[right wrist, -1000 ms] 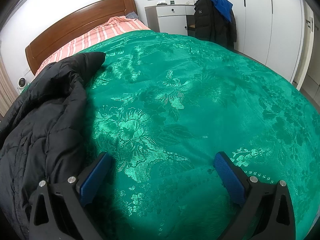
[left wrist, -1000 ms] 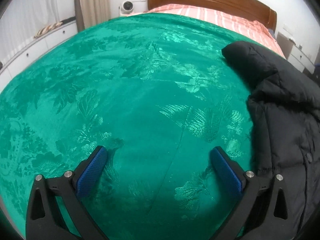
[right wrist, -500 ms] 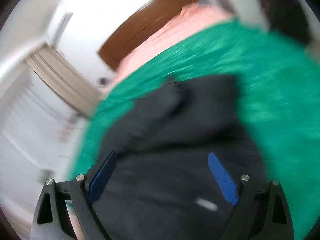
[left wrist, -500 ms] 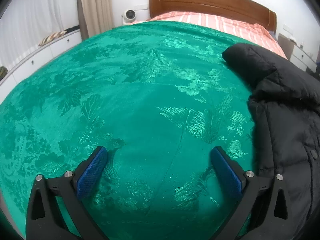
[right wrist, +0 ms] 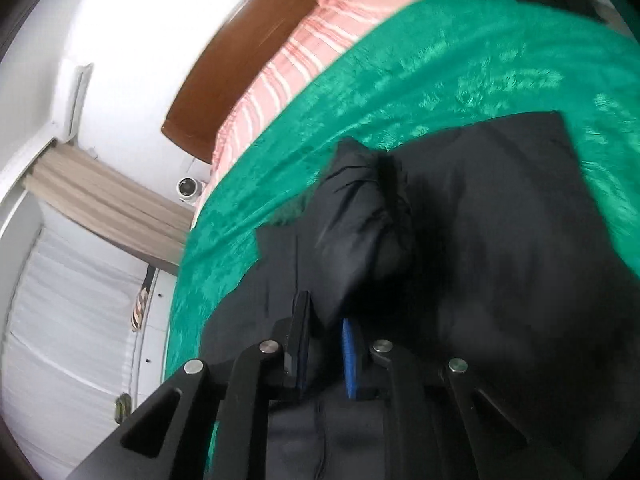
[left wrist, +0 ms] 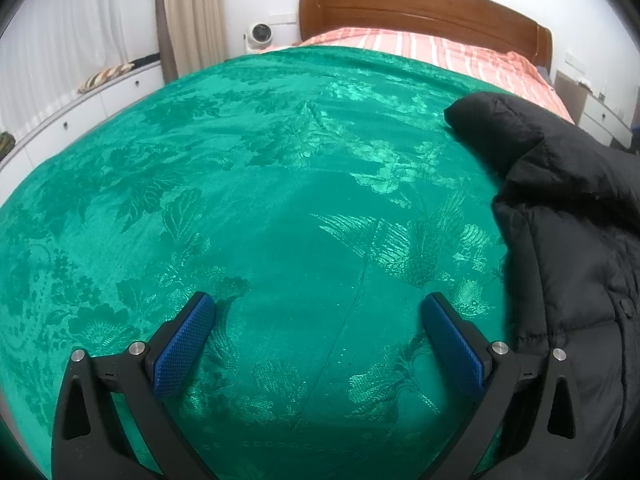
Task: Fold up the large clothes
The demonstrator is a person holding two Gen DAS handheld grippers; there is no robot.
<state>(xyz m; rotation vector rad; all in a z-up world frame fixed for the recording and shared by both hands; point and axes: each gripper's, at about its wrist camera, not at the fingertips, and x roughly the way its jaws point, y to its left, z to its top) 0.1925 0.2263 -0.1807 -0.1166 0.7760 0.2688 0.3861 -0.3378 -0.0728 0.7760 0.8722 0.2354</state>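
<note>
While pinched by the right gripper (right wrist: 326,344), jacket (right wrist: 480,260) is judged soft, bulky; left gripper (left wrist: 320,344) held wide, empty.

The bedspread (left wrist: 280,184) is shiny green patterned cloth; the jacket (left wrist: 580,240) is matt black quilted fabric; the headboard (left wrist: 420,12) is polished wood.

The left wrist view looks level along the bed (left wrist: 280,200) toward the headboard (left wrist: 420,12), from low and close above the green cover. The right wrist view is rolled sideways, very near the black jacket (right wrist: 500,240). Both share jacket (left wrist: 580,240), cover and headboard (right wrist: 240,80).
</note>
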